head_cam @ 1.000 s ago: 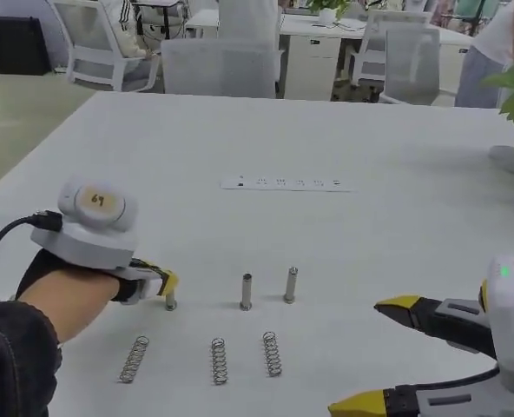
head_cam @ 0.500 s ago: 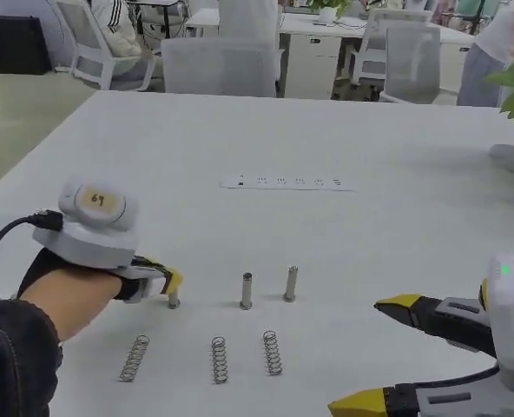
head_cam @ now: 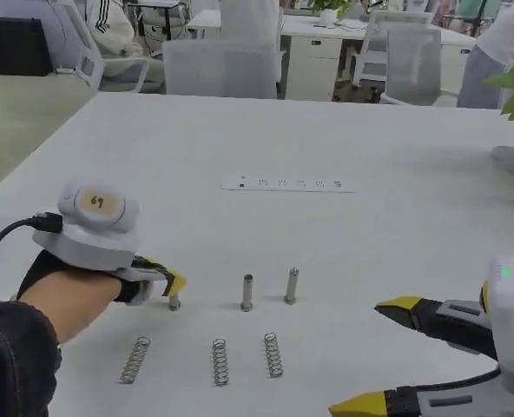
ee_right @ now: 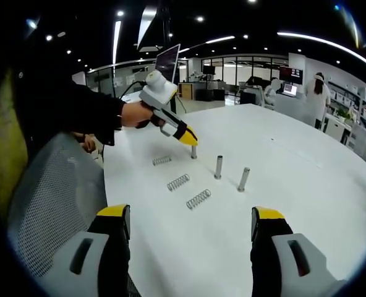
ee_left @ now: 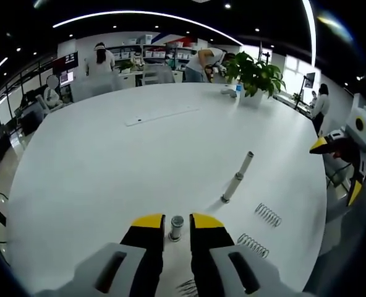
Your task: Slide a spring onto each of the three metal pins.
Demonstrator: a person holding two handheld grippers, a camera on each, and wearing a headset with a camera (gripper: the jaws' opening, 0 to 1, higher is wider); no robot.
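Left gripper [ee_left: 177, 218] brackets the left pin [ee_left: 177, 229]; clamped or not, I cannot tell. Right gripper [ee_right: 192, 213] gapes, empty. Springs [head_cam: 219, 360] lie untouched; next, the right should pick one.

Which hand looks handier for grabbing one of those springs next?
Probably right. The right gripper is open and free, facing the springs; the left gripper is busy, its jaws flanking the left pin.

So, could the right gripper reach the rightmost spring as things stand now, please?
Probably yes. The right gripper has its jaws wide open, and bare table lies between it and the rightmost spring; the left gripper is off at the left pin.
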